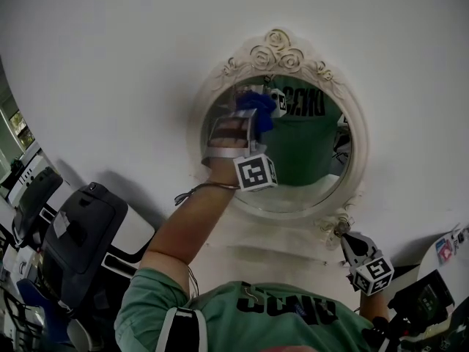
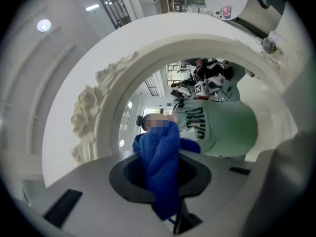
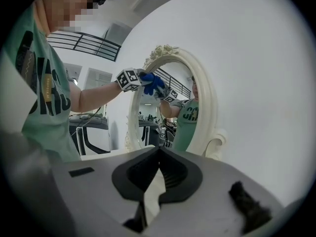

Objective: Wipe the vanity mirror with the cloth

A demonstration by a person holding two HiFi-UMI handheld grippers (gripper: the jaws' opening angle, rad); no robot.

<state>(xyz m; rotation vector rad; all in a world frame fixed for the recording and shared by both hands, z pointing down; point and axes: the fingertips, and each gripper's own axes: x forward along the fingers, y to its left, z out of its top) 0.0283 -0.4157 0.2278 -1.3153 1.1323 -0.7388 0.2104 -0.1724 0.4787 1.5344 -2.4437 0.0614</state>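
The right claw is closed, empty; the left claw holds cloth against the mirror.

A white surface carries the ornate white-framed vanity mirror, standing upright on it.
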